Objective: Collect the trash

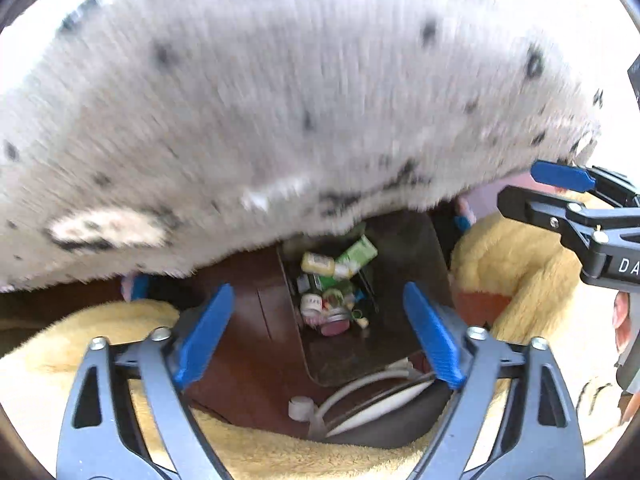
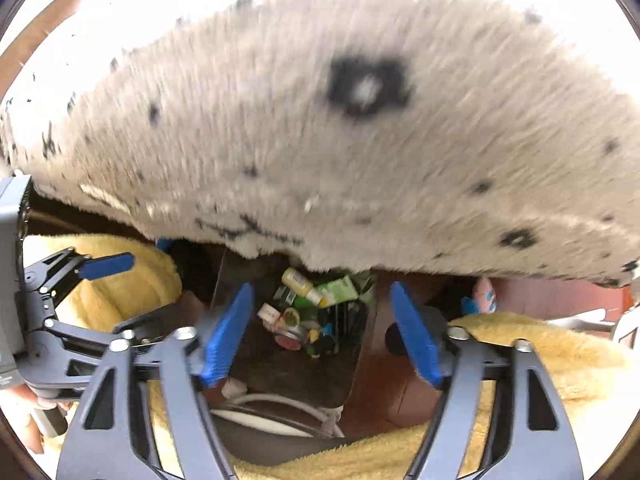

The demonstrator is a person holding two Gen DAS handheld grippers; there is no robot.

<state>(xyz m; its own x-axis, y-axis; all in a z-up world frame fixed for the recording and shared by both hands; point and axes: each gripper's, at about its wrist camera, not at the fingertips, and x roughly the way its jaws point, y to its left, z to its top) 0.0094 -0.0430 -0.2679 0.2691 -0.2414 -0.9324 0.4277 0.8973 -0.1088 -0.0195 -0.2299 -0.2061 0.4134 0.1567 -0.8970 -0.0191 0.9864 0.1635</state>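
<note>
A dark bin [image 1: 384, 248] on the brown floor holds trash [image 1: 332, 288]: a yellow bottle, a green carton, small jars and lids. It also shows in the right wrist view [image 2: 308, 312]. My left gripper [image 1: 320, 332] is open and empty, above and in front of the bin. My right gripper [image 2: 324, 332] is open and empty, over the same bin; it also appears at the right edge of the left wrist view [image 1: 560, 184]. The left gripper shows at the left of the right wrist view [image 2: 92, 276].
A large white fluffy blanket with black spots [image 1: 280, 100] hangs across the top of both views [image 2: 360, 140]. Yellow fleece [image 1: 516, 264] lies on both sides and below. A white cable and plug [image 1: 352, 396] lie on the floor near the bin.
</note>
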